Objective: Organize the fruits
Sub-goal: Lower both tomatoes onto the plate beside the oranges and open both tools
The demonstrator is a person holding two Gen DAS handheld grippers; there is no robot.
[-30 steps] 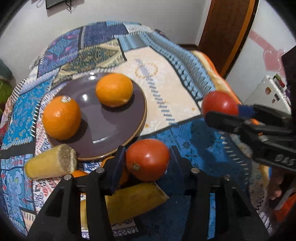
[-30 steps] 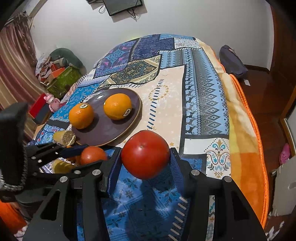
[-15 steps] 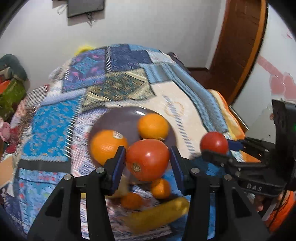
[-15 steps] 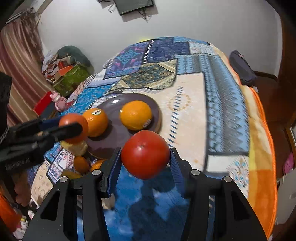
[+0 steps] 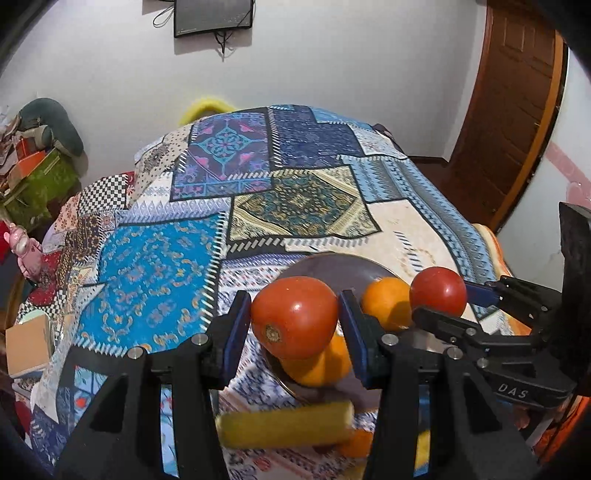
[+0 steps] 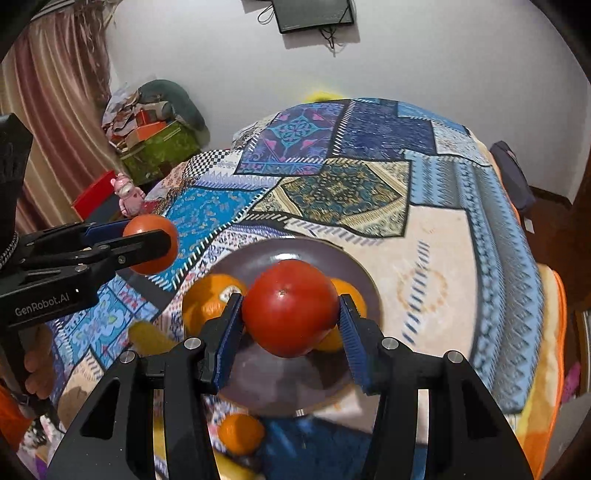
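A: Where are the fruits?

B: Two round red tomatoes are both up in the air. The left gripper (image 5: pixel 295 325) is clamped on one red tomato (image 5: pixel 295 323), its blue pads pressed against either side. The right gripper (image 6: pixel 290 319) is clamped on the other red tomato (image 6: pixel 290 308) the same way.

A: And what sits beneath them?

B: A round dark brown plate (image 6: pixel 354 269) lies on the patchwork quilt (image 6: pixel 369 184). Two round oranges rest on it: one orange with a white sticker (image 6: pixel 208 299) on the plate's left part, another orange (image 6: pixel 351 295) partly hidden behind the right gripper's tomato. In the right wrist view that tomato hangs over the plate.

A: Can each gripper see the other?

B: Yes. In the left wrist view the right gripper's tomato (image 5: pixel 437 291) shows at the right, pinched between black fingers, just beside an orange on the plate (image 5: pixel 386 306). In the right wrist view the left gripper's tomato (image 6: pixel 151 249) shows at the left, over the quilt and off the plate.

A: Anything else near the plate?

B: A blurred yellow cylindrical piece (image 5: pixel 284 422) lies on the quilt just in front of the plate, and a small orange fruit (image 6: pixel 240 432) sits by the plate's near edge. What the yellow piece is, I cannot tell.

A: The surroundings?

B: A dark wall-mounted screen (image 5: pixel 213 16) hangs on the white wall, and a brown wooden door (image 5: pixel 509 110) stands at the right.
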